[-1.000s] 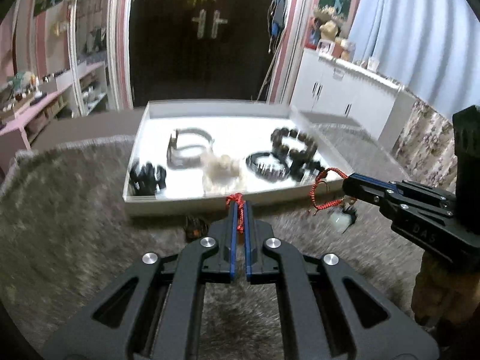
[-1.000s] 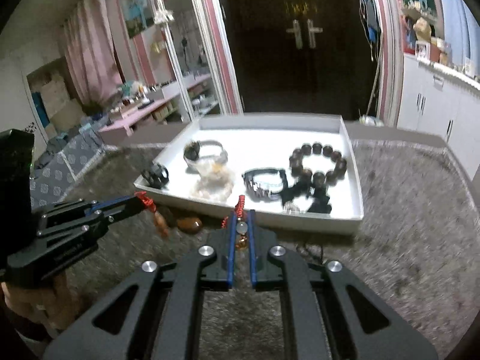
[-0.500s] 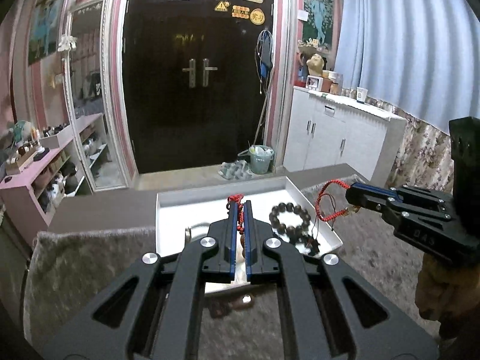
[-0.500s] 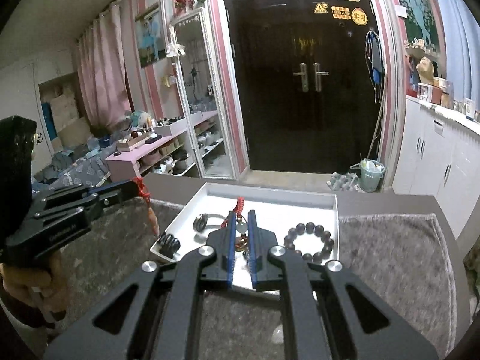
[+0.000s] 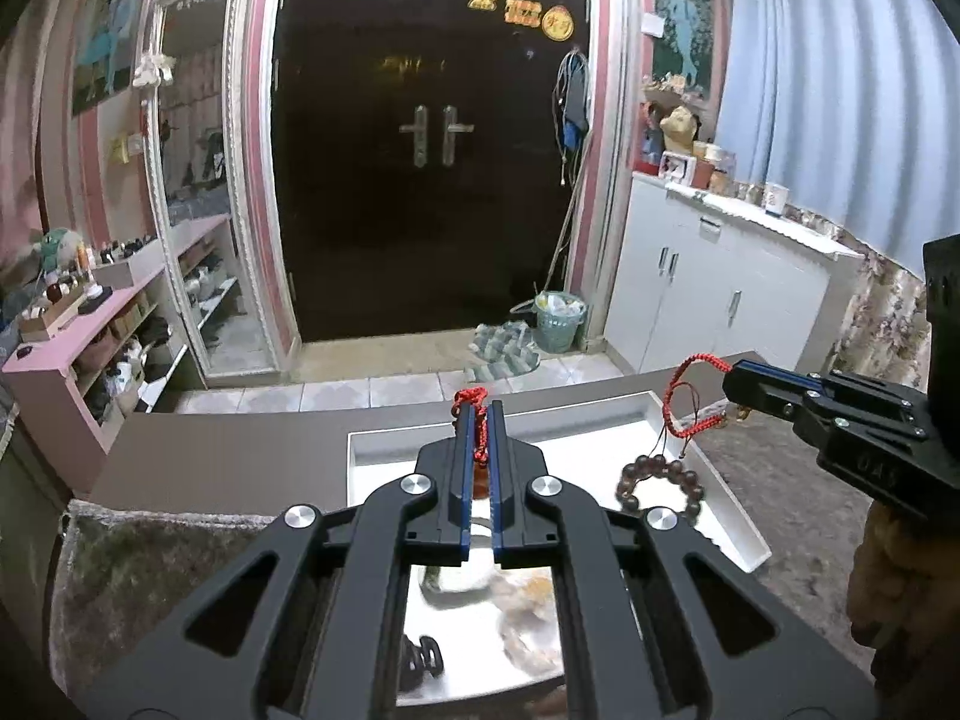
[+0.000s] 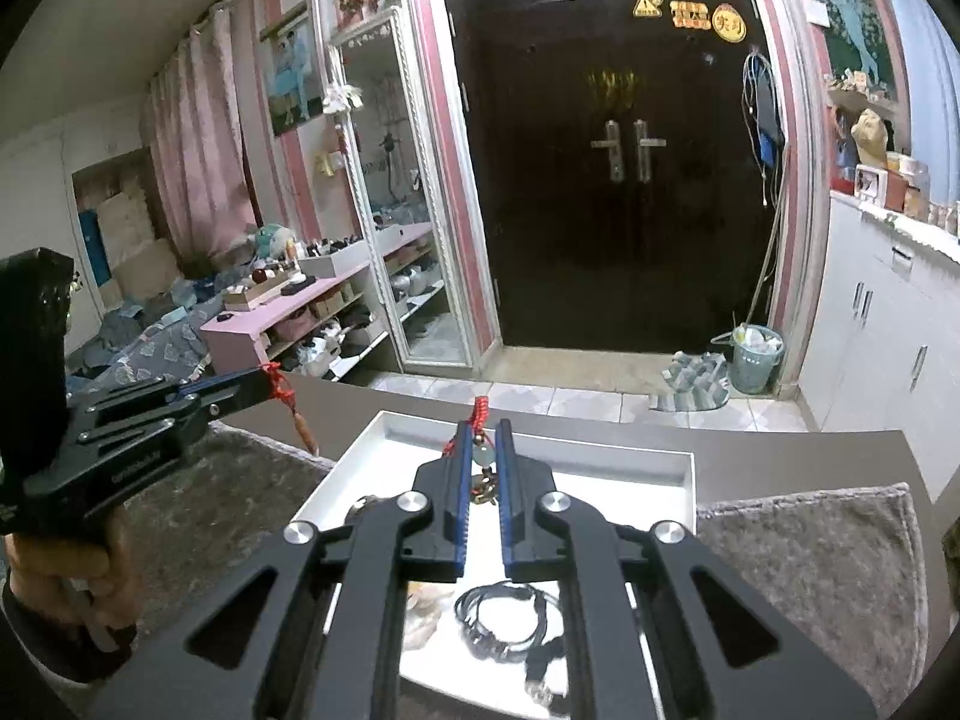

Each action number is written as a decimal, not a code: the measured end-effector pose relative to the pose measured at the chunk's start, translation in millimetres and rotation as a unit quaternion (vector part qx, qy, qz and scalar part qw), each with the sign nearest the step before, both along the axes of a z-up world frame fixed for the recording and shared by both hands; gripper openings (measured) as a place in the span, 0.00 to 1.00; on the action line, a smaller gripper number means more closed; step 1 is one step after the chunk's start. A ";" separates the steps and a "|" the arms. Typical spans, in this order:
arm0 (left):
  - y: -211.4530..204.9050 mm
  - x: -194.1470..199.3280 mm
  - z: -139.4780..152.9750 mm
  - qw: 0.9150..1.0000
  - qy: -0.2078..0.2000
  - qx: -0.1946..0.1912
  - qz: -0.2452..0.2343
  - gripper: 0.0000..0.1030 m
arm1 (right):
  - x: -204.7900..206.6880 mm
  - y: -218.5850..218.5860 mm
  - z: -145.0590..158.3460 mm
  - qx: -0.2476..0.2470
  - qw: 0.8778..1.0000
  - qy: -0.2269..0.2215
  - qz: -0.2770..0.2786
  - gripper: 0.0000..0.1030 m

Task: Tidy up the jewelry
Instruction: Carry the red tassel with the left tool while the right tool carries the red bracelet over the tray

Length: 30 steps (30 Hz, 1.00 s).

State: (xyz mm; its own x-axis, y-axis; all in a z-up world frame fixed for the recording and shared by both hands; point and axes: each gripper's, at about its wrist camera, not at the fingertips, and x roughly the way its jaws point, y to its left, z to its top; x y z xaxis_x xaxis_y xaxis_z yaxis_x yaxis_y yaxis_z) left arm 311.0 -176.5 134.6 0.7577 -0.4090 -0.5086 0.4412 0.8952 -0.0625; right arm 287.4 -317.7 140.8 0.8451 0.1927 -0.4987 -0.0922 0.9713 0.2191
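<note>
In the left wrist view my left gripper (image 5: 478, 414) is shut on a red cord (image 5: 470, 399), raised above the white tray (image 5: 390, 462). At the right of that view my right gripper (image 5: 729, 381) pinches a red cord loop (image 5: 675, 405) that hangs over the tray's far right corner. In the right wrist view my right gripper (image 6: 483, 423) is shut on a red cord (image 6: 480, 408) with a pale bead (image 6: 483, 454) dangling between the fingers. To the left, my left gripper (image 6: 264, 378) holds a cord with a brown pendant (image 6: 304, 427). Whether the cords join I cannot tell.
A dark bead bracelet (image 5: 660, 480) and a black band (image 6: 510, 606) lie in the tray (image 6: 630, 462), along with other pieces hidden under the fingers. A grey shaggy mat (image 6: 828, 552) covers the table around it. A person's hand (image 6: 66, 570) grips the left tool.
Both grippers have risen and come forward from the mat's front edge to above the tray, carrying the red cords up with them. The jaws stayed shut.
</note>
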 end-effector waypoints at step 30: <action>4.3 101.2 -129.2 0.989 0.137 0.029 0.043 0.01 | 93.6 14.6 -117.8 -0.029 0.990 0.139 0.011 0.07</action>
